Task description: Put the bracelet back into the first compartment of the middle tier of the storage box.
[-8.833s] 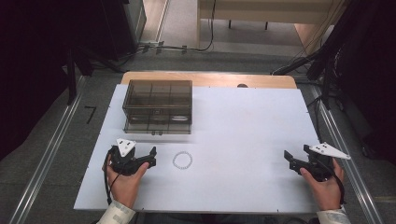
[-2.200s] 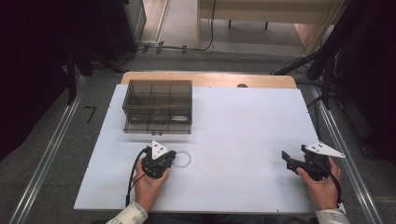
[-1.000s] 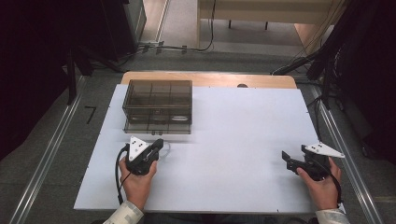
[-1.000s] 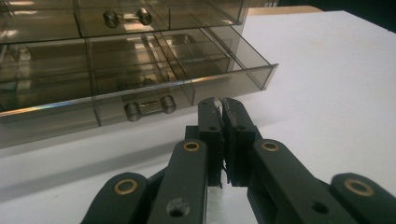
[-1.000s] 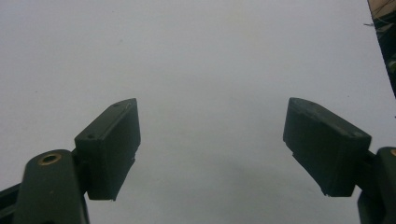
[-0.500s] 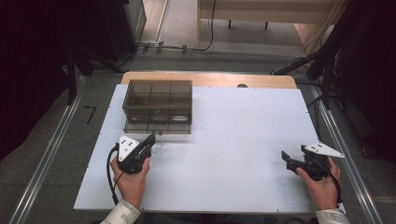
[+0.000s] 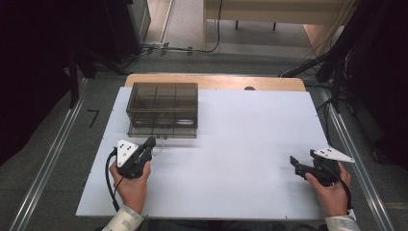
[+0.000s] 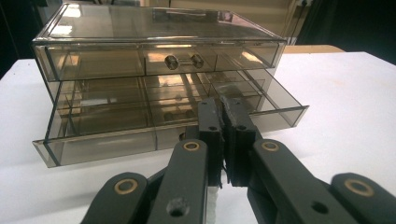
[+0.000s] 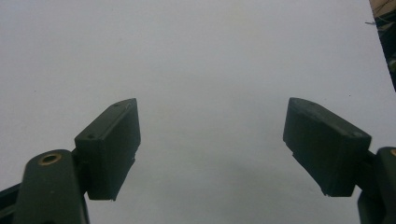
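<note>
Smoked clear plastic: one drawer box (image 7: 162,109), two tiers, sits at the far left of the white bench (image 7: 240,159). Its lower drawer (image 8: 168,126) stands pulled out toward me; the upper drawer (image 8: 159,58) is shut. My left tongs (image 7: 150,143) lie just in front of the box, tips at the open drawer's front edge, jaws pressed together. A faint clear ring seems pinched between them, though I cannot be sure. The box's long axis runs across the bench, square to my left tongs. My right tongs (image 7: 294,167) rest well to the right of the box, jaws wide apart and empty. Left hand (image 7: 131,185) is much nearer. Count: one box, two drawers, two tongs.
</note>
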`<state>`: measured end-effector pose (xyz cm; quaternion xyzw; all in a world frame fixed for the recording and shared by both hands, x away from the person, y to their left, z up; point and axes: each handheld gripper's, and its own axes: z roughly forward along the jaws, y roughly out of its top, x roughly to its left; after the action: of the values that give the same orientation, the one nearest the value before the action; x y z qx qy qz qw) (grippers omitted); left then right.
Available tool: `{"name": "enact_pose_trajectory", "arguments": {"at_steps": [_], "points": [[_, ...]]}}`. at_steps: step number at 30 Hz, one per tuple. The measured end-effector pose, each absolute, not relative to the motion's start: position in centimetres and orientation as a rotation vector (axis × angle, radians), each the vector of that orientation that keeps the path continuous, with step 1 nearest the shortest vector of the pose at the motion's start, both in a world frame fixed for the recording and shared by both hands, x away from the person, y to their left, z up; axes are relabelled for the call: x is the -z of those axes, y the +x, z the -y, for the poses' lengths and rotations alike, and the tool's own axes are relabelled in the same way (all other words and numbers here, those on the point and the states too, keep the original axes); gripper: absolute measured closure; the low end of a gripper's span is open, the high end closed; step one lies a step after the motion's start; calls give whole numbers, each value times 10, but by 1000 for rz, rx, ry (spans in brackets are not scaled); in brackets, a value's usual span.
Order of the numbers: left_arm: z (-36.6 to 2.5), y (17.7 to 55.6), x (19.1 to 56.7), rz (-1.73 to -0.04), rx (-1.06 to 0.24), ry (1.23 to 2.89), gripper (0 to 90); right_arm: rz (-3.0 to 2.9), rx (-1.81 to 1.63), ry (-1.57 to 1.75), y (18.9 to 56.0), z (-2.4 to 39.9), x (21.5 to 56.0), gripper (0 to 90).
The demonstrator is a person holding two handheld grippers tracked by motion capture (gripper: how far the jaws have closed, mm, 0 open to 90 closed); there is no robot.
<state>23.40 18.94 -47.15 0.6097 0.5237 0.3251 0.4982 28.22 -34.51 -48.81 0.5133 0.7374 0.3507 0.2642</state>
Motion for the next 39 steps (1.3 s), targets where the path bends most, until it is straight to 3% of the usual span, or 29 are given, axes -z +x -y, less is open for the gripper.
{"name": "enact_pose_trajectory", "arguments": {"at_steps": [39], "points": [[-213,240,466,-1269,-881,1340,879,-2006,-932,1385,283,344,490,175]]}}
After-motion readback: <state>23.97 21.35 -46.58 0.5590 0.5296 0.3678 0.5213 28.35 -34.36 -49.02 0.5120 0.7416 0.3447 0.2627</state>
